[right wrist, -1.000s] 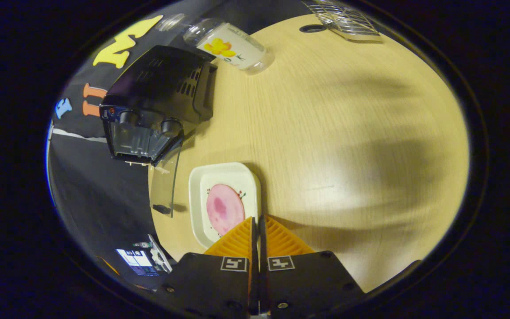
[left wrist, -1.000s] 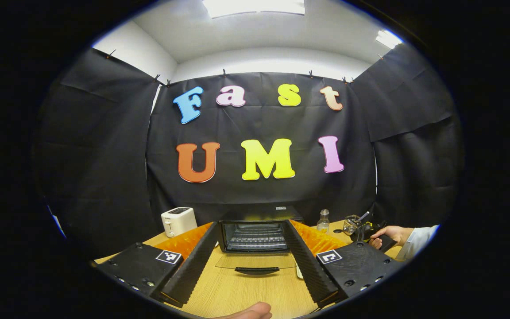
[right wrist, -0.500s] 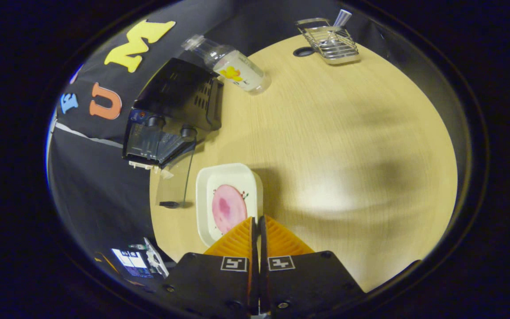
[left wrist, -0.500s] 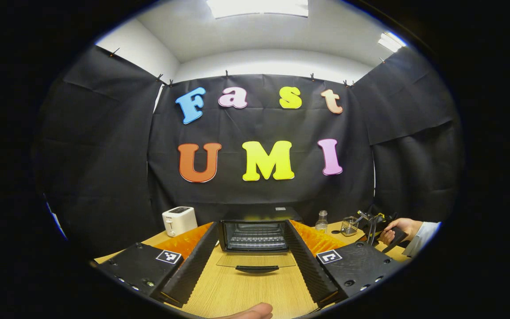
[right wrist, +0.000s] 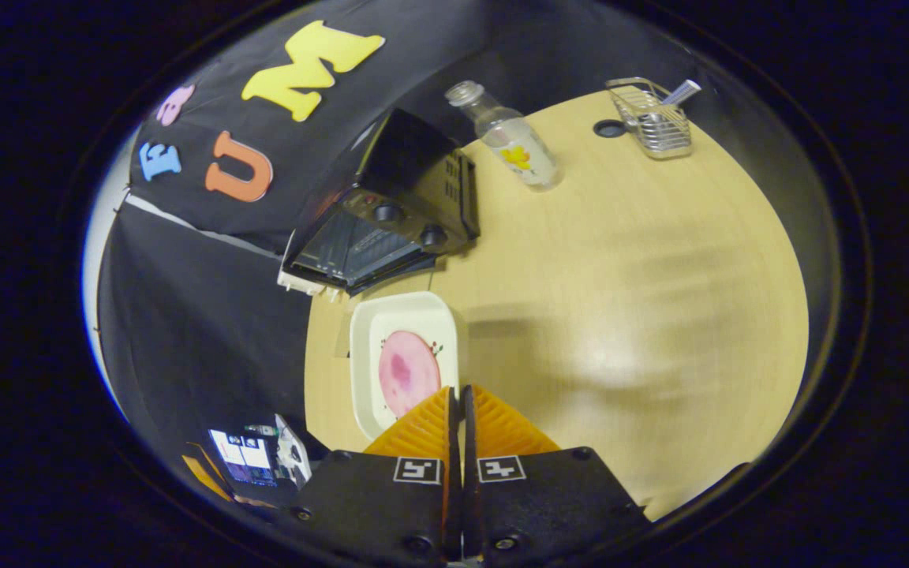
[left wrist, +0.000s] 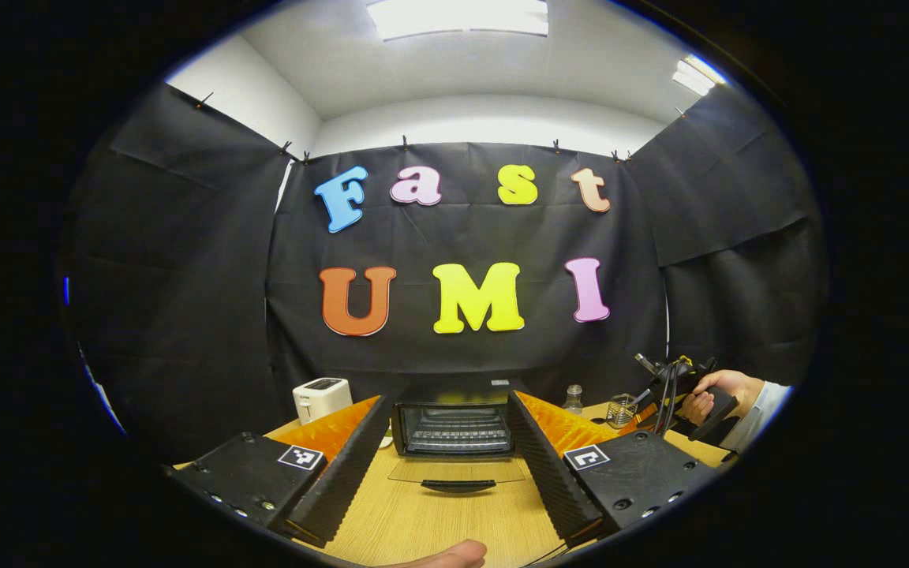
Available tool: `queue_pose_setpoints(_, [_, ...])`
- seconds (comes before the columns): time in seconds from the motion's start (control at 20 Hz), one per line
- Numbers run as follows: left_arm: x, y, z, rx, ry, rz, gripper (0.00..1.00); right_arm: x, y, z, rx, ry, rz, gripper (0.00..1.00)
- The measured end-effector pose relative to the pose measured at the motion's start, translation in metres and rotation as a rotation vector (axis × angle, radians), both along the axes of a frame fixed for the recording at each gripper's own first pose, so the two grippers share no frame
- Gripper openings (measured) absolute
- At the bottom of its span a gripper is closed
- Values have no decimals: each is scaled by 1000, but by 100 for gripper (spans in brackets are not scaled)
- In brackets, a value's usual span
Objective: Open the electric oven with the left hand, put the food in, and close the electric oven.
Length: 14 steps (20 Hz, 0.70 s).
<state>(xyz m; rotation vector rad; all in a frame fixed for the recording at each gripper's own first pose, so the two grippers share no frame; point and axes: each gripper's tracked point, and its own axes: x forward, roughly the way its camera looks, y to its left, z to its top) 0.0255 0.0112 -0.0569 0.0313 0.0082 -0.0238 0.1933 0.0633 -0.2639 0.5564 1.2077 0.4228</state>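
The black electric oven stands straight ahead in the left gripper view, its glass door folded down flat on the table and the rack inside showing. My left gripper is open wide in front of it, holding nothing. In the right gripper view my right gripper is shut on the rim of a white square plate that carries a round pink slice of food. The plate hangs above the table, to the front right of the oven. A hand holds that right gripper up at the right.
A white toaster stands left of the oven. A clear bottle and a wire basket stand to the oven's right at the back of the wooden table. A fingertip shows at the bottom edge.
The right gripper has risen with the plate, and the oven and table now lie farther below it. In the left gripper view the hand at the right has gone up.
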Motion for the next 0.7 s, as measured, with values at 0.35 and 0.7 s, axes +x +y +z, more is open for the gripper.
queue_pose_setpoints(0.35, [21, 5, -10, 19, 18, 24, 95, 4, 69, 0, 12, -15, 63, 1])
queue_pose_setpoints(0.7, [31, 49, -32, -8, 52, 90, 95, 44, 135, -15, 8, -21, -51, 4])
